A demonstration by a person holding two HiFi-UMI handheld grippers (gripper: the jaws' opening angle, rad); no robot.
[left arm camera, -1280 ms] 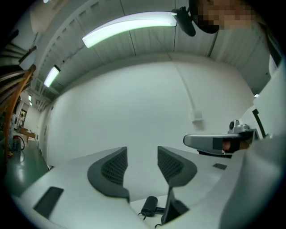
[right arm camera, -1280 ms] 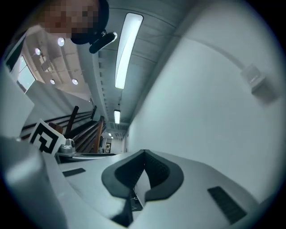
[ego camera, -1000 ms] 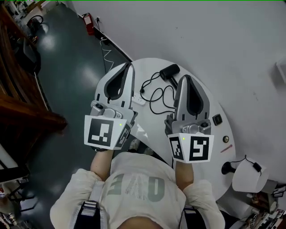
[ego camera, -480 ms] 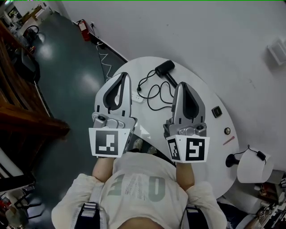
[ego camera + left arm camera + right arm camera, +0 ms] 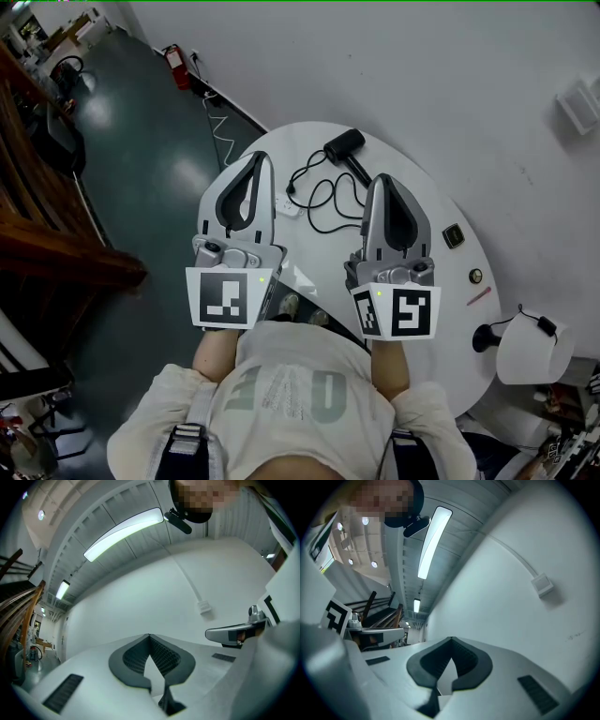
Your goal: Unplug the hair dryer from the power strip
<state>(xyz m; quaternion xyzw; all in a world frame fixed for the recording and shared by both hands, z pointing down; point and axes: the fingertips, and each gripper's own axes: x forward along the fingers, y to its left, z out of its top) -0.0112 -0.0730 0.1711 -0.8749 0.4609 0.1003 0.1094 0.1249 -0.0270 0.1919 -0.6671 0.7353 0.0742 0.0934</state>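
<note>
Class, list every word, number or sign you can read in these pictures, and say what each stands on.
Nothing can be read for certain.
Shirt: large pale letters, upside down in the head view, too faint to read.
Marker cubes: black-and-white square patterns, no words.

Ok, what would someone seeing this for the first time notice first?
The left gripper and right gripper dominate the middle of the head view, side by side, fingers shut and empty. Beyond them, on the round white table, lies the black hair dryer, its cord looping toward the white power strip by the left gripper's tip.
</note>
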